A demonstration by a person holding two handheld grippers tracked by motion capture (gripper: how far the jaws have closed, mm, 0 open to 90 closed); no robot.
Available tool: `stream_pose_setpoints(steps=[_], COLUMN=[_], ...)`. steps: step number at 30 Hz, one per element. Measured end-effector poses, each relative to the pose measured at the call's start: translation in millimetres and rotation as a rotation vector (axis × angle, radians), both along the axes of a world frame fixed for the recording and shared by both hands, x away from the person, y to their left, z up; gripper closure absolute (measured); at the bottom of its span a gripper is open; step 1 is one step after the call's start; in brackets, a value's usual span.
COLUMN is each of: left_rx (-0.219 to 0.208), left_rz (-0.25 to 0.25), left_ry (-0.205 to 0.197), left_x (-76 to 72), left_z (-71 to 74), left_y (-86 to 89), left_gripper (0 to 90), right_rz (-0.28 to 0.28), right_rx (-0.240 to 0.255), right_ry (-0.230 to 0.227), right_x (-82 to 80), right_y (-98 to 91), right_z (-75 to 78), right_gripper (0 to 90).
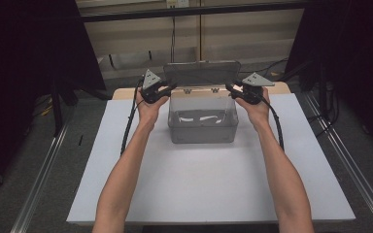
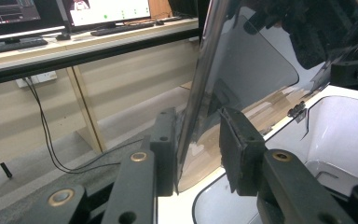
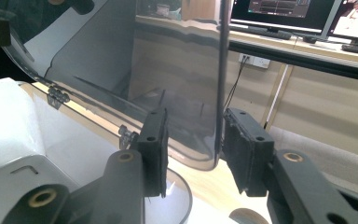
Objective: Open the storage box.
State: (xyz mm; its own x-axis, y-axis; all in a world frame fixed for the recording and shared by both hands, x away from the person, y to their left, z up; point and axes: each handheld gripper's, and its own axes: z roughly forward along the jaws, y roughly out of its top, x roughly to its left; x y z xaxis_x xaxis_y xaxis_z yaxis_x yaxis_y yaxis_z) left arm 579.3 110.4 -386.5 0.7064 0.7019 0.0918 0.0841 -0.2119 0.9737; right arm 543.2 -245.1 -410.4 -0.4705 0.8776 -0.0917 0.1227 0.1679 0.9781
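Nearest the camera, bare forearms are stretched up the white table from six o'clock, one reaching toward eleven, the other toward one. At the table's far middle, around twelve o'clock, the clear plastic box is found, its hinged lid raised upright at the back edge.

The left claw is placed at the lid's left edge, the right claw at its right edge. In the left gripper view the lid's edge is seen between the spread jaws, close against one pad, the other pad well clear. In the right gripper view the lid's edge is likewise straddled, with a gap at each pad; nothing is clamped yet on either side.

Progress is judged as midway: the lid is stood open already, and either a closing of it or a final release seems left to be done; which one cannot be told.

Inside the box, only pale glints on the floor are made out; it appears empty, though small contents cannot be ruled out.
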Motion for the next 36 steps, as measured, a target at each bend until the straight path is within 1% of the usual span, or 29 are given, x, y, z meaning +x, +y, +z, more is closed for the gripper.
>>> stream_pose_setpoints(steps=[2,4,6,8,11,15,18,21,22,24,26,27,29,32,34,36], left_rx=[0.001,0.008,0.016,0.008,0.001,0.002,-0.009,-0.007,-0.009,0.004,0.006,0.008,0.000,0.013,0.001,0.008], left_rz=[-0.001,-0.005,-0.002,0.004,0.007,0.002,0.000,0.006,0.008,0.013,0.020,0.023,0.027,0.028,0.022,0.024], left_ry=[-0.003,-0.003,-0.007,-0.009,-0.007,-0.008,-0.010,-0.012,-0.008,0.005,0.019,0.020,0.032,0.035,0.042,0.040], left_x=[-0.4,-0.6,-0.4,0.5,1.1,2.2,3.4,4.5,4.7,5.8,7.5,8.6,10.1,11.6,11.5,11.9], left_z=[-0.3,0.4,0.7,-0.1,-0.6,-0.8,-1.9,-2.6,-3.1,-5.7,-9.4,-10.9,-13.8,-16.7,-18.0,-18.5], left_y=[0.1,0.3,0.3,0.2,0.2,1.3,1.8,2.5,2.6,3.1,4.1,4.6,4.5,4.0,1.7,1.4], left_gripper=[68.6,68.7,69.0,68.9,68.9,69.9,70.5,71.0,71.1,71.1,71.0,71.0,71.0,71.3,71.9,72.8], right_rz=[0.006,0.008,0.015,0.013,0.012,0.011,0.007,0.005,0.005,0.005,0.008,0.009,0.010,0.009,0.007,0.001], right_rx=[0.003,0.004,0.021,0.017,0.027,0.023,0.032,0.040,0.040,0.038,0.037,0.043,0.042,0.048,0.045,0.048], right_ry=[0.006,0.002,0.000,-0.004,-0.006,-0.006,-0.003,-0.001,0.001,0.001,0.005,0.005,0.005,0.006,0.006,0.007], right_x=[0.7,1.3,1.6,1.6,1.9,2.7,3.3,4.1,4.2,5.1,5.8,6.4,6.8,7.7,8.2,7.9], right_y=[0.4,0.3,-0.4,-0.3,-1.9,-2.5,-2.4,-2.6,-2.5,-2.7,-3.0,-3.0,-3.2,-3.3,-3.2,-2.6], right_z=[-1.7,-2.5,-3.0,-2.8,-3.3,-3.6,-4.1,-4.3,-4.0,-3.4,-3.2,-3.4,-3.4,-3.4,-3.2,-3.3], right_gripper=[61.8,62.9,64.8,66.5,69.8,70.6,70.9,71.0,71.1,71.2,71.2,71.3,71.5,71.7,71.8,71.6])
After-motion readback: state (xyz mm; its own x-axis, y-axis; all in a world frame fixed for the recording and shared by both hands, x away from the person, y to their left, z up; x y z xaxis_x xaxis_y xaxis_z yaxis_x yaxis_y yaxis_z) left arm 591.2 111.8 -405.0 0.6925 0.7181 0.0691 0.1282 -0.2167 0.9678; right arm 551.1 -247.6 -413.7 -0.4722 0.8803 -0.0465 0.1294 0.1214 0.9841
